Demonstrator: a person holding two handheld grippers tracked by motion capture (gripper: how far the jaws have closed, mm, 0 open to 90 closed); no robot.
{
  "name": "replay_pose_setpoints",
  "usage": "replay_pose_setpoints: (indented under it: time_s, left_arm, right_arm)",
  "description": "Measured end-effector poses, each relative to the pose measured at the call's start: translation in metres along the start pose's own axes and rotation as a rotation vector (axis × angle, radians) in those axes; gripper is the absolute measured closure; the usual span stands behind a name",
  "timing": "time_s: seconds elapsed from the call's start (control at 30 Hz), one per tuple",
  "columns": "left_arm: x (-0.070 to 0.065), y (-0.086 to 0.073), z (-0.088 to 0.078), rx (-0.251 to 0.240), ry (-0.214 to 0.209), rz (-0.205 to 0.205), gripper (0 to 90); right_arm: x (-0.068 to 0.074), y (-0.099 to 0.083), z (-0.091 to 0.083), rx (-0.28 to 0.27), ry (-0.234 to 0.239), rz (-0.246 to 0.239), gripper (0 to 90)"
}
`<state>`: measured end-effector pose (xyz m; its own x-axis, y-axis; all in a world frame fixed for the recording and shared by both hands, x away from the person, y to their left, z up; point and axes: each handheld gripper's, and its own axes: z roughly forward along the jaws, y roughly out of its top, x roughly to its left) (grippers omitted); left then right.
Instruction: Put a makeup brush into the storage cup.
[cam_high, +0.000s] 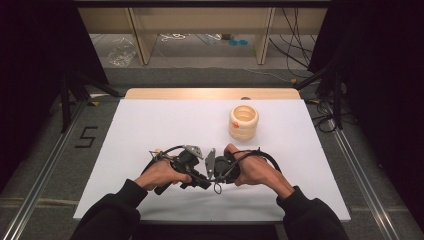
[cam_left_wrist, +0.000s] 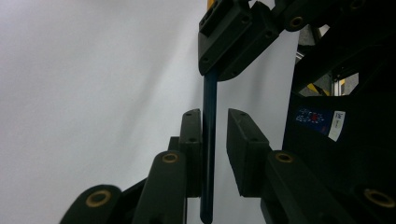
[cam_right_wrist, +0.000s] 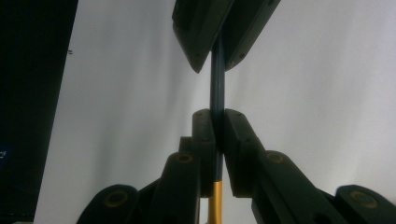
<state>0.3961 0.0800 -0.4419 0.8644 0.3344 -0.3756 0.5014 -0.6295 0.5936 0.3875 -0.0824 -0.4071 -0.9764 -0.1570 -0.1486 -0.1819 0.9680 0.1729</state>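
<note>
Left gripper view: thin dark-blue rod with a yellow end (cam_left_wrist: 208, 154) runs between left claw (cam_left_wrist: 215, 135), narrowly parted, one pad touching, and right claw (cam_right_wrist: 214, 133) clamping it; lower tip cut off.

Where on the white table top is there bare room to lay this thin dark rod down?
The white table top is bare across its left half and along the far edge beside the cream ribbed ring-stack cup. The right strip past that cup is free too. It is crowded at the near centre, where the left gripper and right gripper meet on the thin dark rod.
</note>
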Motion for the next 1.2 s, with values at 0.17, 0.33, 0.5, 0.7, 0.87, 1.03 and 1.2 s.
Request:
replay_pose_setpoints:
  time_s: [0.17, 0.33, 0.5, 0.7, 0.87, 1.03, 1.2]
  left_arm:
    - [0.0007, 0.0001, 0.0010, 0.004, -0.003, -0.001, 77.2]
    - [0.0023, 0.0004, 0.0020, 0.018, -0.009, 0.005, 77.3]
    - [0.0033, 0.0006, 0.0022, 0.027, -0.008, 0.019, 78.9]
    - [0.0036, 0.0005, 0.0017, 0.004, -0.012, 0.009, 82.7]
    - [0.0038, 0.0002, 0.0018, 0.002, -0.019, 0.010, 83.5]
    - [0.0048, -0.0003, 0.0009, 0.004, -0.022, 0.010, 84.1]
    - [0.0063, -0.0022, 0.0017, -0.038, -0.036, -0.003, 84.2]
  right_arm:
    - [0.0006, 0.0004, -0.0003, 0.006, -0.008, -0.006, 83.4]
    - [0.0024, 0.0009, -0.0022, 0.017, -0.011, 0.017, 83.4]
    - [-0.0022, 0.0014, 0.0004, -0.038, -0.024, -0.060, 83.4]
    - [-0.0016, 0.0014, 0.0001, -0.036, -0.024, -0.058, 83.4]
    - [0.0010, 0.0009, -0.0021, -0.011, -0.021, -0.039, 83.4]
    - [0.0007, 0.0006, -0.0015, -0.012, -0.021, -0.036, 83.2]
    - [0.0003, -0.0002, -0.0023, -0.026, -0.020, -0.029, 82.9]
